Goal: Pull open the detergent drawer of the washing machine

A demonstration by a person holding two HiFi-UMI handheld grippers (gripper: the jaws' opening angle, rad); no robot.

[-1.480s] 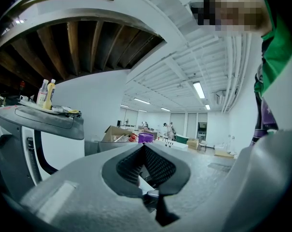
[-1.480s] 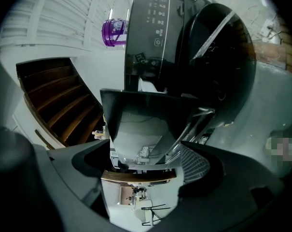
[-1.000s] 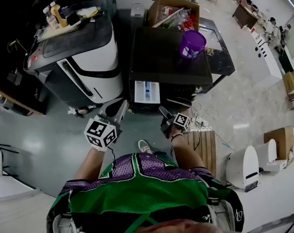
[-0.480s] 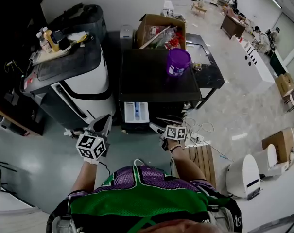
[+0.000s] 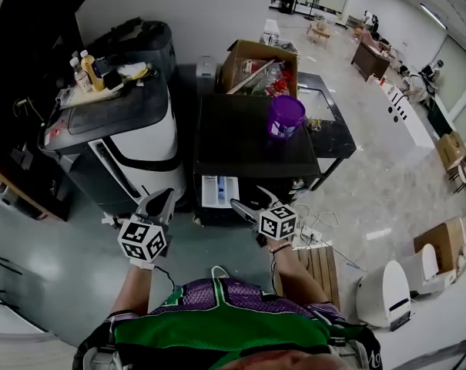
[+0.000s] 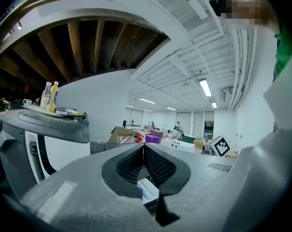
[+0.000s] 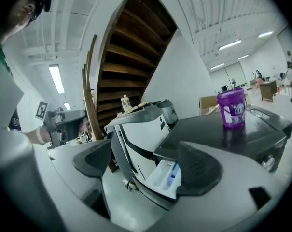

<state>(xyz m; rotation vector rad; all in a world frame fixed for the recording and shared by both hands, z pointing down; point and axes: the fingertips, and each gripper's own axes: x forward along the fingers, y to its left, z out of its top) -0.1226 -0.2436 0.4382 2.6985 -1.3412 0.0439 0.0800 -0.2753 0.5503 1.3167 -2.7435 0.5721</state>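
The dark washing machine (image 5: 256,141) stands in the middle of the head view, with its white detergent drawer (image 5: 219,191) pulled out of the front. A blue insert shows inside the drawer (image 7: 166,175). My right gripper (image 5: 252,202) hangs just right of the drawer, open and holding nothing. In the right gripper view the drawer lies between the parted pads (image 7: 199,170). My left gripper (image 5: 160,203) is left of the drawer and apart from it. It is shut, its ribbed pads (image 6: 153,164) touching with nothing between them. A corner of the drawer (image 6: 148,191) shows below them.
A purple tub (image 5: 285,116) stands on the washer's top. A white and black machine (image 5: 136,137) with bottles on it stands close on the left. A cardboard box (image 5: 259,64) sits behind. Cables (image 5: 319,220) and a wooden pallet (image 5: 319,262) lie on the floor to the right.
Both grippers have drawn back a little from the washer's front toward the person, and the head view has shifted. The drawer stays pulled out.
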